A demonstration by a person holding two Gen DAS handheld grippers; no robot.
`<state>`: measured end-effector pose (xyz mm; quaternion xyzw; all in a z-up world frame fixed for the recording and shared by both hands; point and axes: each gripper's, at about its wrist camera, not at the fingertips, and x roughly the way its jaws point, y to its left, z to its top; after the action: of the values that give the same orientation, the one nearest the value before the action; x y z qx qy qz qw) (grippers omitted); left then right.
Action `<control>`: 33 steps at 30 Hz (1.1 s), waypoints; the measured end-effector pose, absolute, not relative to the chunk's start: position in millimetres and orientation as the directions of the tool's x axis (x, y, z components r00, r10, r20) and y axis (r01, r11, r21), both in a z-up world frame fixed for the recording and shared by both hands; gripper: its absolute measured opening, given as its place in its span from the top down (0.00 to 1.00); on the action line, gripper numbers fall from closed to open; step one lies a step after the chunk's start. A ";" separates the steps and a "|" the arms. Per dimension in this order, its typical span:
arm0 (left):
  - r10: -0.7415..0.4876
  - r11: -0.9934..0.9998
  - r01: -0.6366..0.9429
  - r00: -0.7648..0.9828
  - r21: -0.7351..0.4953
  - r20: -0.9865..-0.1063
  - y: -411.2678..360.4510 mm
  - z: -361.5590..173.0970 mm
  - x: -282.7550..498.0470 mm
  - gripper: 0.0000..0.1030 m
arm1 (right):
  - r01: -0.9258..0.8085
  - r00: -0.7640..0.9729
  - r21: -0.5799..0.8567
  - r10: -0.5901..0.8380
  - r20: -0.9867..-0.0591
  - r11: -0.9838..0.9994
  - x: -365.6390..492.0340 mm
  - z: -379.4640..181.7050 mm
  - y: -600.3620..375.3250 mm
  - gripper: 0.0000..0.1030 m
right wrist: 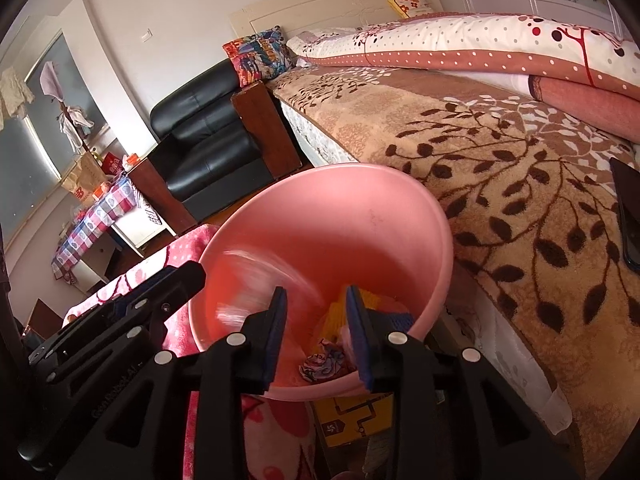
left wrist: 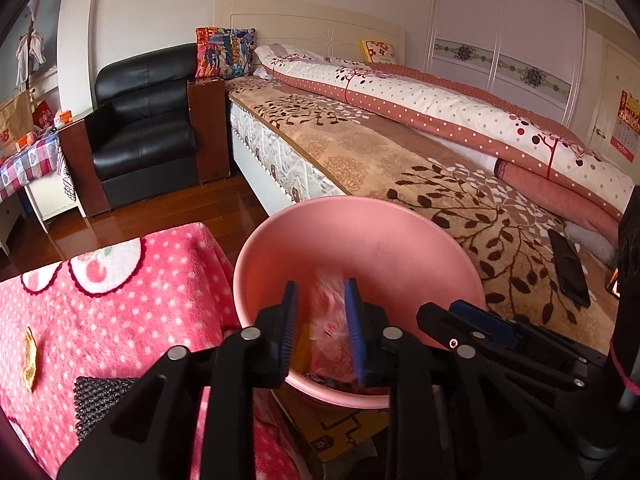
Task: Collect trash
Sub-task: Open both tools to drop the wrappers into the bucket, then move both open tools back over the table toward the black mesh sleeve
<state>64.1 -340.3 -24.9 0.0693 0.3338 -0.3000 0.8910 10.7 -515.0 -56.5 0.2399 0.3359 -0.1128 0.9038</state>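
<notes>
A pink plastic bin (left wrist: 360,236) stands between a pink-blanketed surface and the bed; it also shows in the right wrist view (right wrist: 340,216). My left gripper (left wrist: 322,332) is over the bin's mouth, jaws apart, with a blurred clear-and-pink plastic wrapper (left wrist: 332,320) between them, seemingly falling. My right gripper (right wrist: 316,334) is open and empty over the bin. Inside lie a crumpled printed wrapper (right wrist: 324,364) and something yellow (right wrist: 340,312). A blurred pale piece (right wrist: 244,300) moves inside the bin. A brown scrap (left wrist: 29,356) lies on the pink blanket.
The pink dotted blanket (left wrist: 120,300) covers a surface at left, with a black mesh pad (left wrist: 100,400) on it. The bed (left wrist: 400,168) is at right with a dark phone (left wrist: 568,268). A black armchair (left wrist: 148,128) stands behind. A yellow box (right wrist: 356,416) sits under the bin.
</notes>
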 end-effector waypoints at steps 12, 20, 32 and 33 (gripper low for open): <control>-0.504 0.812 0.579 0.635 -0.071 -0.586 -319.6 3.2 37.3 0.75 | 0.344 0.779 0.355 -0.053 -0.625 0.869 -16.0 -31.6 -499.1 0.64; -0.500 0.821 0.568 0.664 -0.060 -0.556 -287.5 18.7 9.9 0.75 | 0.304 0.807 0.364 -0.034 -0.590 0.880 -43.1 -12.2 -470.4 0.60; -0.444 0.863 0.504 0.724 -0.035 -0.527 -225.2 21.0 -13.5 0.75 | 0.229 0.807 0.356 0.028 -0.590 0.906 -55.1 -4.6 -415.5 0.59; -0.435 0.869 0.495 0.731 -0.031 -0.526 -220.7 20.1 -13.9 0.75 | 0.221 0.806 0.356 0.035 -0.591 0.908 -54.9 -5.3 -411.0 0.59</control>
<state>-13.9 -220.7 20.1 0.0557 0.2680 -0.2502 0.9287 -54.9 -411.0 -5.3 0.2087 0.3073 -0.0502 0.9271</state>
